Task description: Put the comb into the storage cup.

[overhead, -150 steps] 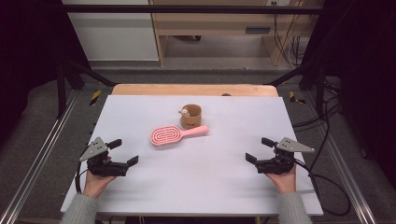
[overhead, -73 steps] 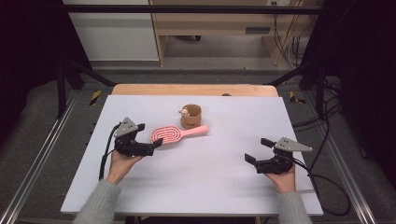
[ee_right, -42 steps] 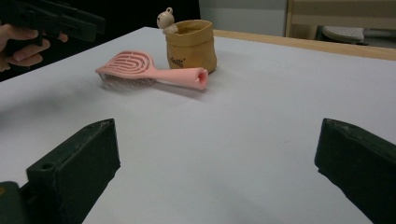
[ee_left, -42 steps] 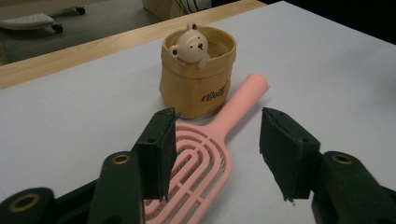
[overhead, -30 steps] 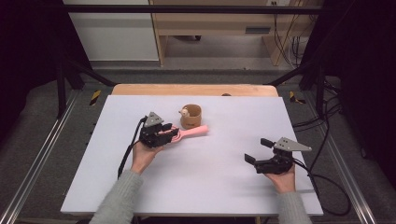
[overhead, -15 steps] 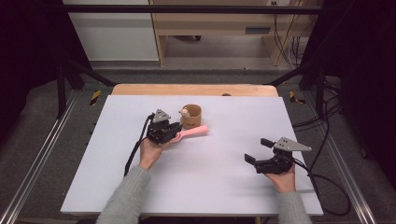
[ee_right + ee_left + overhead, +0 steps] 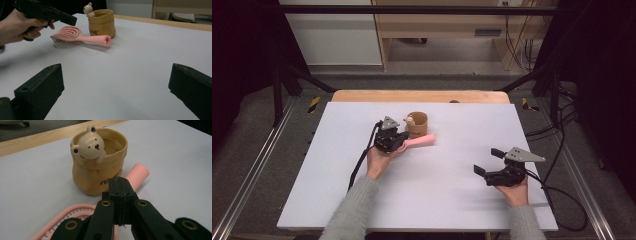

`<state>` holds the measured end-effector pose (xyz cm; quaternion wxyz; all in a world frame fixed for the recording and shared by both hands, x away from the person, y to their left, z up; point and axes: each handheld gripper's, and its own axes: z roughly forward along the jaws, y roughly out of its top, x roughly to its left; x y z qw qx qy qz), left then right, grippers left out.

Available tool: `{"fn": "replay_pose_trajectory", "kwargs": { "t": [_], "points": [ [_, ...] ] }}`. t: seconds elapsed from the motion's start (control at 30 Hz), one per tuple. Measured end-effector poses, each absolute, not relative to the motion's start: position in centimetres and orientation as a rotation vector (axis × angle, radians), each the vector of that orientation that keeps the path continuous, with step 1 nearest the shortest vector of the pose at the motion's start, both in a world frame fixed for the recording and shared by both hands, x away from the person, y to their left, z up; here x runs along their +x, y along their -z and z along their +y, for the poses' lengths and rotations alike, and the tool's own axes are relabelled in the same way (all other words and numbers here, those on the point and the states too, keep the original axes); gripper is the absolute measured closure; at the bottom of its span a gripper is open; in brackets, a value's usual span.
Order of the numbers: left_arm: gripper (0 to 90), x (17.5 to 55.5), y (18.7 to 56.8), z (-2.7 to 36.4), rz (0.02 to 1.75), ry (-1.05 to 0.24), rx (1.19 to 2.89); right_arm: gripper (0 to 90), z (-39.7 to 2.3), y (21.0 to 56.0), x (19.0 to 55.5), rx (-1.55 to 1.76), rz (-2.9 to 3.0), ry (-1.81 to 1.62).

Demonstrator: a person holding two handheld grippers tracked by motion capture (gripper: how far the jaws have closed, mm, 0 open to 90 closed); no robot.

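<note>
- My left gripper (image 7: 119, 181) has just been closing, and its two jaws now stand pressed flat together with nothing between them. They meet above the hairbrush (image 7: 75, 35) and pinch no part of it.
- The hairbrush lies flat on the white table (image 7: 437, 200), bristles down. Its oval head is under my left gripper and its pink handle runs past the foot of the pot (image 7: 100, 170), close beside it or just touching.
- I hold that gripper low and level over the join of head and handle, pointing towards the pot. I take this as lining up with the narrow neck, the easiest place to take hold.
- Shut jaws cannot take the brush, so I judge I would have to spread them again and come lower, one jaw on each side of the handle.
- The pot stands upright near the far edge, with a small bear (image 7: 88, 143) on its rim. It is close enough that a careless push along the handle could knock it.
- My right gripper (image 7: 484, 161) rests low on the near right of the table, jaws spread wide and holding nothing, well apart from the brush. It keeps out of the way there.
</note>
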<state>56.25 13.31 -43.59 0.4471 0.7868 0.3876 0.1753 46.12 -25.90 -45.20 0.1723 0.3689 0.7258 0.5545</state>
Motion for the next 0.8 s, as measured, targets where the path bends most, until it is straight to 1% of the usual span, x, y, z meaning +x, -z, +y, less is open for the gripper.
{"fn": "replay_pose_trajectory", "kwargs": {
  "t": [0.27, 0.53, 0.8],
  "points": [
    [89.5, 56.9, 44.2, 12.6, 0.959, -0.431, 1.974, 0.4, -25.9, 45.2, 46.1, 1.046, 2.060, -1.572],
    [89.6, 57.6, 44.6, 11.1, 0.963, -0.446, 2.005, 0.4, -25.9, 45.2, 46.1, 1.046, 2.059, -1.574],
    [89.6, 58.2, 45.6, 10.2, 0.996, -0.442, 2.011, 0.4, -25.9, 45.2, 46.1, 1.049, 2.059, -1.576]
  ]
}}
